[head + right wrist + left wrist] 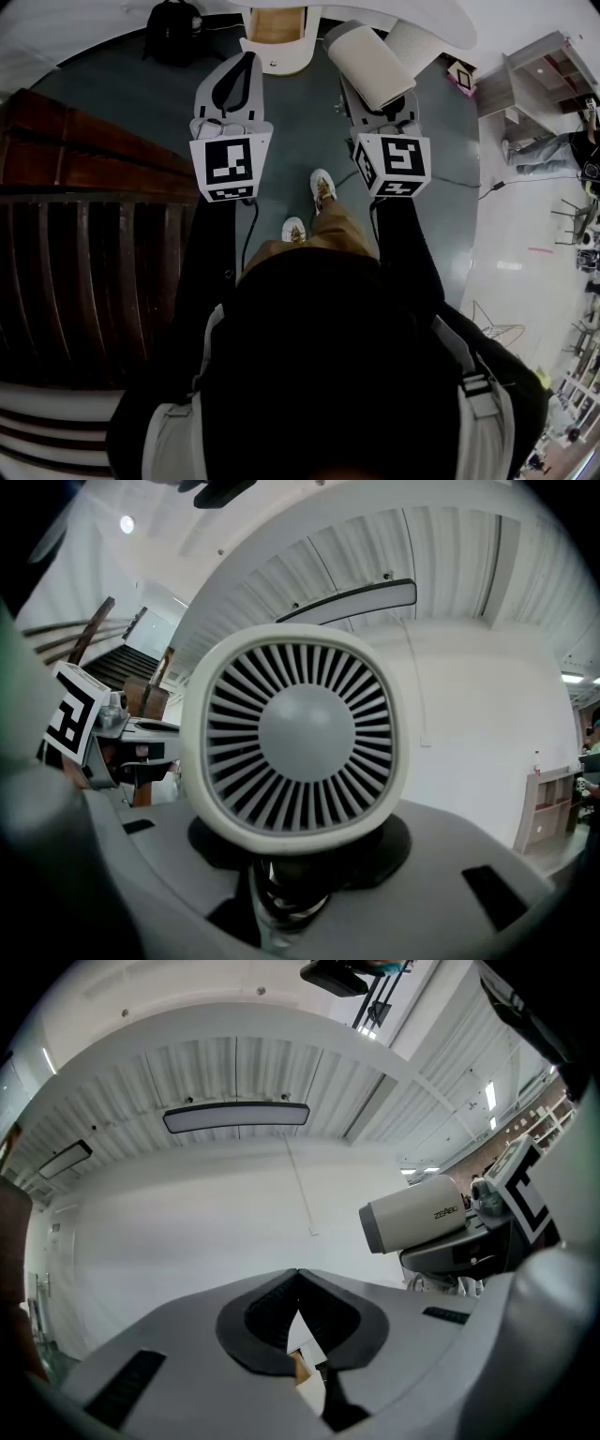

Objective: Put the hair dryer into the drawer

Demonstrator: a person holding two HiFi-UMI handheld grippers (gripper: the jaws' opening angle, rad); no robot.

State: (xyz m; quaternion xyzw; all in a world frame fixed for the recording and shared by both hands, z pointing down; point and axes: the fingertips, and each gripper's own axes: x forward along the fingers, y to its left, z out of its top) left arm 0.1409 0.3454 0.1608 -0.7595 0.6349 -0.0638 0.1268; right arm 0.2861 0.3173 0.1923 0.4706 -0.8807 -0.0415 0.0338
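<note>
A white hair dryer [367,64] is held by its handle in my right gripper [380,101], whose jaws are shut on it. In the right gripper view its round rear grille [300,731] fills the middle, and the handle drops between the jaws of the right gripper [289,892]. My left gripper [247,62] is beside it on the left, shut and with nothing in it; its tips meet in the left gripper view [298,1275], where the hair dryer [417,1215] shows at the right. Ahead of both grippers an open drawer [277,64] with a wooden inside stands in a white unit.
Dark wooden stairs and railing [84,187] run along the left. A black bag [173,33] lies on the floor at the far left of the drawer. A shelf unit [534,84] and a person [562,150] are at the far right. My shoes [322,187] stand on grey floor.
</note>
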